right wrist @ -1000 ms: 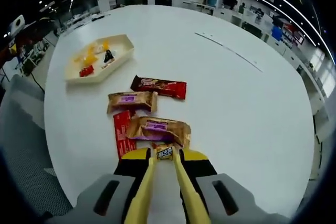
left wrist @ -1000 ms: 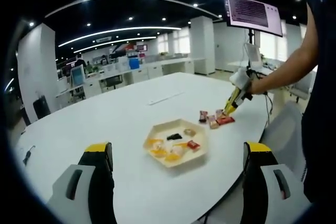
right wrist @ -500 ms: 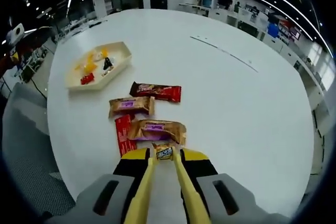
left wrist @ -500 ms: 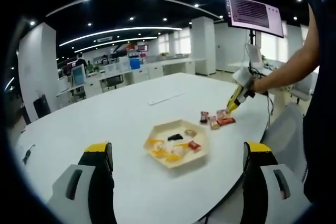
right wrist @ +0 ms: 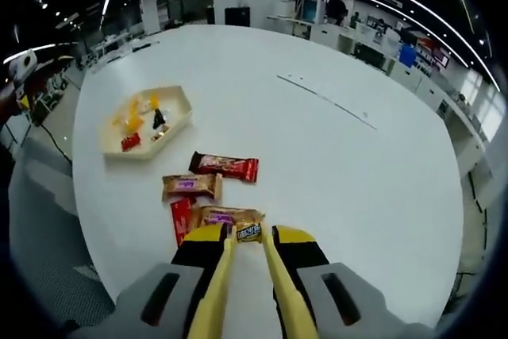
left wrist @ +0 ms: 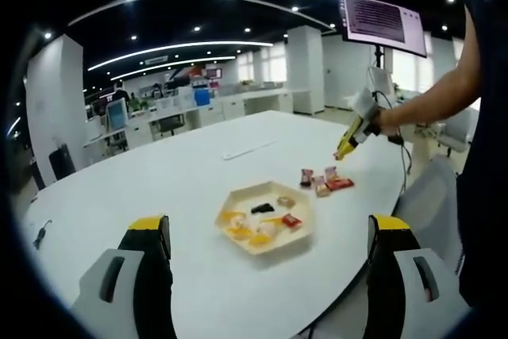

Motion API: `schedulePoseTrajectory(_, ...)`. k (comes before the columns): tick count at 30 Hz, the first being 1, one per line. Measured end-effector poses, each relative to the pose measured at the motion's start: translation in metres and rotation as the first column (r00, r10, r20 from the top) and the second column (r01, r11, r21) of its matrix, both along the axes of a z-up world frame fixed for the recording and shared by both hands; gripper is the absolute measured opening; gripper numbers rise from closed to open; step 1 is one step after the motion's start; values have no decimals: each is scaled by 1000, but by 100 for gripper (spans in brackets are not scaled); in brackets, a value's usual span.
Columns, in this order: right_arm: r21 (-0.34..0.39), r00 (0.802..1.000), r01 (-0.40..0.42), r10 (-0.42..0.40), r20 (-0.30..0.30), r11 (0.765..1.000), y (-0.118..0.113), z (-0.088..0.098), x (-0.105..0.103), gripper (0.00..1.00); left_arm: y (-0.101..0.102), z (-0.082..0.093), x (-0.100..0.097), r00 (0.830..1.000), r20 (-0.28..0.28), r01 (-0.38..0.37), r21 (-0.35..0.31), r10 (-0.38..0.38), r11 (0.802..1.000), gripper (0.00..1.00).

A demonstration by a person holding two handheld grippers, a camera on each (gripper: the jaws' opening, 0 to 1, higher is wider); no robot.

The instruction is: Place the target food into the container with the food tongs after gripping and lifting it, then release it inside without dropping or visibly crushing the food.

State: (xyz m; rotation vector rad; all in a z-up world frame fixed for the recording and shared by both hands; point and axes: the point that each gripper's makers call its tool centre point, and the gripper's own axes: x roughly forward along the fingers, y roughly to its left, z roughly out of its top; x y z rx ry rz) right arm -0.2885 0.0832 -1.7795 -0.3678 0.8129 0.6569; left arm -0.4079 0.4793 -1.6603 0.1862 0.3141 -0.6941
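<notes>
The right gripper point(right wrist: 246, 256) clamps yellow tongs point(right wrist: 242, 291), whose tips pinch a small yellow-wrapped candy point(right wrist: 248, 233) — held above the white table point(right wrist: 357, 172), uncrushed. Below it lie four wrapped bars point(right wrist: 210, 200), with nothing between them and the hexagonal tray point(right wrist: 181, 121) of sweets farther left. Since a second ago the candy has risen; the bars look smaller and farther off. In the left gripper view, the left gripper point(left wrist: 266, 275) hangs with jaws wide apart, near the tray point(left wrist: 266, 248) — empty.
</notes>
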Motion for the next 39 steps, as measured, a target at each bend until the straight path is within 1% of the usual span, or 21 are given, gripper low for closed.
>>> schedulePoseTrajectory(4,-4,1000,-5,5,8,1000,1,4,3,21,2,0,-1,1000,-1,0,5,0,1000,99)
schedulePoseTrajectory(9,-3,1000,-15,15,12,1000,6,8,5,20,3,2,0,1000,6,-12,-5,12,1000,99)
schedulePoseTrajectory(13,3,999,-23,23,23,1000,13,16,8,20,4,2,-1,1000,4,-13,-5,13,1000,99)
schedulePoseTrajectory(18,9,998,-47,47,30,999,27,23,12,21,4,2,0,1000,4,-13,-10,13,1000,99)
schedulePoseTrajectory(20,-8,997,-69,69,35,998,34,23,14,21,3,1,-1,1000,2,-10,-8,10,1000,99)
schedulePoseTrajectory(22,7,996,-78,77,36,997,43,27,16,21,2,0,0,1000,4,-6,-1,6,1000,99)
schedulePoseTrajectory(28,22,992,-118,117,57,993,72,36,24,21,2,2,0,1000,3,-8,-12,8,1000,99)
schedulePoseTrajectory(39,55,981,-188,185,63,981,122,42,30,21,5,2,-3,1000,3,-18,-16,18,1000,99)
